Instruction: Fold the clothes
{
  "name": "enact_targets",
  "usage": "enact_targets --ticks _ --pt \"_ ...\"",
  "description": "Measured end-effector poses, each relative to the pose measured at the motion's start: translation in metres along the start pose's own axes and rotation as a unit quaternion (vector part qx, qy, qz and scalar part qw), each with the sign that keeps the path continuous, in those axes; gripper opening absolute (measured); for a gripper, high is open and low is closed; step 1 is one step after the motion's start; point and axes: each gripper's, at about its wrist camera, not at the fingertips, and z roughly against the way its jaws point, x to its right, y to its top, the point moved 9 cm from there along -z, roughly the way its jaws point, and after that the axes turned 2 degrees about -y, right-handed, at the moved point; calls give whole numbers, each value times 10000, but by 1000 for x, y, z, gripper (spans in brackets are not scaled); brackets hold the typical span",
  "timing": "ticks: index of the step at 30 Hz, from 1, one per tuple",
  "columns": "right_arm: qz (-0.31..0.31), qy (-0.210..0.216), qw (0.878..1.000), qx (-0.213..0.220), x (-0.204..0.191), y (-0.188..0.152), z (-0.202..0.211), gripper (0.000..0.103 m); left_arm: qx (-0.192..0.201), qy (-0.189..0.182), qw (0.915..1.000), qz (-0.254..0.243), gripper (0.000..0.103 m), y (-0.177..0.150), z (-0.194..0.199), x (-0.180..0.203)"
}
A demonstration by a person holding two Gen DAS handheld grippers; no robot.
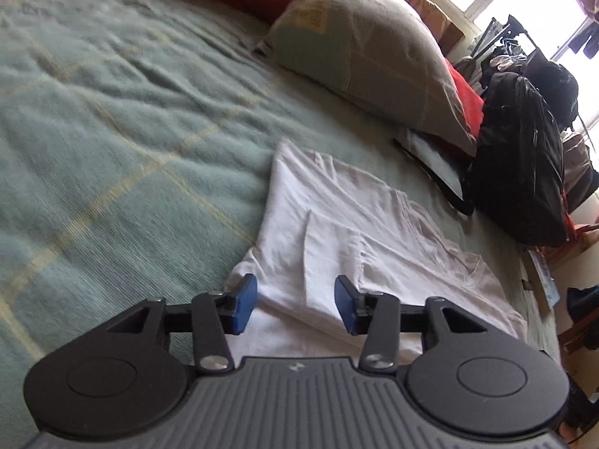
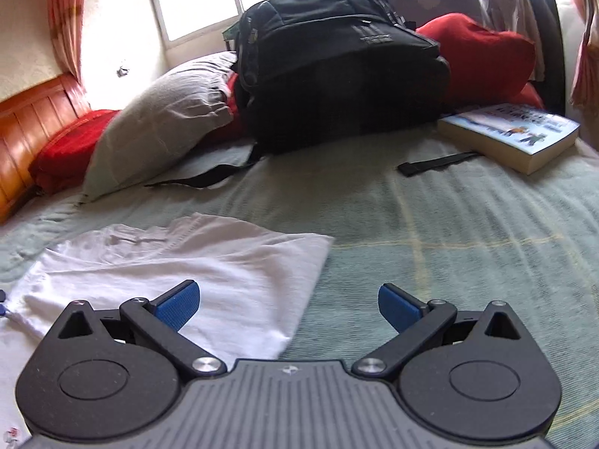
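One white shirt [image 1: 337, 220] lies partly folded on the green blanket [image 1: 112, 131] of the bed. The left gripper [image 1: 295, 305] is spread apart above the shirt's near edge, holding nothing. The right gripper [image 2: 288, 305] is also apart and empty, over the shirt's corner. One black backpack [image 2: 337, 63], zipped closed, stands behind, near one grey pillow [image 2: 161, 119] and one book [image 2: 513, 134].

One white garment [image 2: 179, 262] on the bed, lying under and ahead of the left tool. One grey pillow [image 2: 157, 119] beyond it, one black backpack [image 2: 337, 67] straight ahead of the right tool, and one book [image 2: 513, 134] off to that tool's right. Two tools: left tool [image 1: 295, 305], right tool [image 2: 288, 305].
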Motion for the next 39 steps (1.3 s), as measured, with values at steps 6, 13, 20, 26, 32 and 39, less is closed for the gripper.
enact_targets --ticks 6,13,20,26,32,39 --pt "170 997 9948 -109 -46 -6 7 103 35 -708 9936 -881 68 -1 -12 68" --pt "1096 1330 9805 -942 -94 -47 -14 103 -463 -745 9917 -936 67 -26 -60 75" --pt "829 1422 9813 -993 -89 -46 -13 103 -248 -1051 9852 -1331 73 -33 -31 111" --pt "1015 1312 9813 -978 -90 -48 -14 103 -640 -1553 9684 -1845 75 -71 -52 155" --pt "977 1323 9815 -983 -88 -48 -13 103 -864 -1480 9747 -1436 75 -87 -42 135" --pt "970 1563 9804 -703 -95 -41 -4 103 -315 -1352 9729 -1849 79 -57 -46 151"
